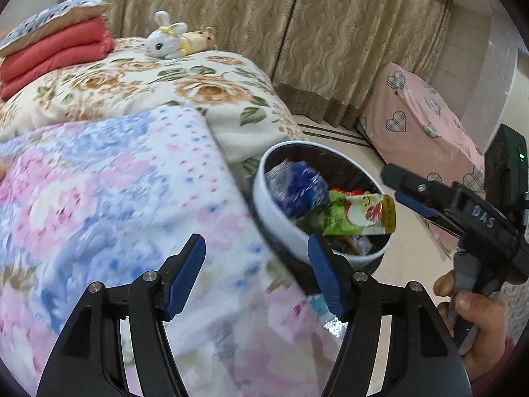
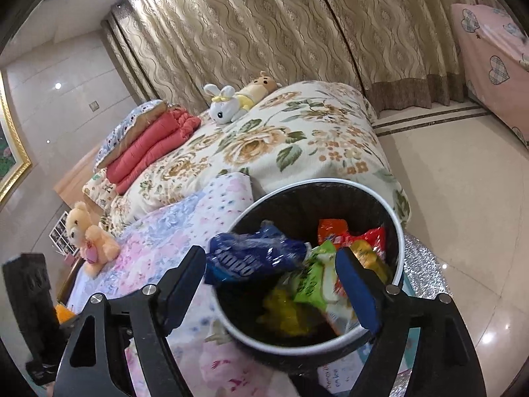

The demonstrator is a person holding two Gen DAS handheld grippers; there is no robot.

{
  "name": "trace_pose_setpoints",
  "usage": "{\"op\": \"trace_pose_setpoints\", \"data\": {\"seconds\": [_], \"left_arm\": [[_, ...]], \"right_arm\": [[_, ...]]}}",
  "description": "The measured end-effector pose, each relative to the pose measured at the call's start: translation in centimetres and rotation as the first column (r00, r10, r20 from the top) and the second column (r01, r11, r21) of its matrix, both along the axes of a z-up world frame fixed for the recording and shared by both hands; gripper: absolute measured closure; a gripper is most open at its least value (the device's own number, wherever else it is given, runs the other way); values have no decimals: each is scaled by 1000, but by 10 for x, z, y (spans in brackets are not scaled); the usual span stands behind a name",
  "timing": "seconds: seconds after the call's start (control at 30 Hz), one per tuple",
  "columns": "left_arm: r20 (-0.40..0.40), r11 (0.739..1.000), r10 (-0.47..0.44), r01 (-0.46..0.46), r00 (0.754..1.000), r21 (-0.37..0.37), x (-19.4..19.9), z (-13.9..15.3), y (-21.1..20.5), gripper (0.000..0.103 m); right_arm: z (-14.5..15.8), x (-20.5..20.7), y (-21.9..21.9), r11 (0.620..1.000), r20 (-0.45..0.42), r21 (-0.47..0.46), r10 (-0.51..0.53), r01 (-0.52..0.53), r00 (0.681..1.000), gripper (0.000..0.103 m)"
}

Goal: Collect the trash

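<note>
Trash bin (image 2: 398,228), 1, 2 plush toys (image 2: 228,102)

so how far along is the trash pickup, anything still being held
Done: the trash bin beside the bed holds several wrappers, with a blue wrapper and a green wrapper on top. In hand: nothing; the left gripper and the right gripper are both open and empty. Left: no loose trash shows on the blanket in these views.

Wrappers (image 2: 258,258) lie in the bin (image 2: 398,231) beside the bed (image 2: 297,139).
</note>
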State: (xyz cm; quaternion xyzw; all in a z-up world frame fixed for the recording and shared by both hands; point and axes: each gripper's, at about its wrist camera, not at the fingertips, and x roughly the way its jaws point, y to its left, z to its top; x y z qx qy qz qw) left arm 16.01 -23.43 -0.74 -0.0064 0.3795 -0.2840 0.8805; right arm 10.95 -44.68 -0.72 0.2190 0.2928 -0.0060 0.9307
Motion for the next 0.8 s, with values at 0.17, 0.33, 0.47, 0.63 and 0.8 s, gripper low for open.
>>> {"op": "trace_pose_setpoints", "data": {"seconds": [0.17, 0.33, 0.47, 0.63, 0.8], "left_arm": [[21, 999, 48, -48, 999, -4, -19, -2, 29, 37], [75, 994, 108, -109, 991, 9, -41, -2, 60, 30], [108, 985, 171, -173, 979, 8, -59, -3, 90, 28], [153, 967, 252, -255, 955, 2, -80, -1, 122, 28], [211, 943, 328, -333, 921, -13, -100, 10, 150, 24]], "right_arm": [[4, -14, 26, 1000, 39, -5, 28, -28, 999, 16], [2, -27, 54, 998, 68, -10, 64, -64, 996, 14], [-4, -38, 80, 995, 90, -28, 93, -91, 992, 12], [-10, -46, 104, 990, 100, -38, 139, -136, 985, 11], [-1, -54, 124, 982, 125, -76, 180, -172, 976, 11]]}}
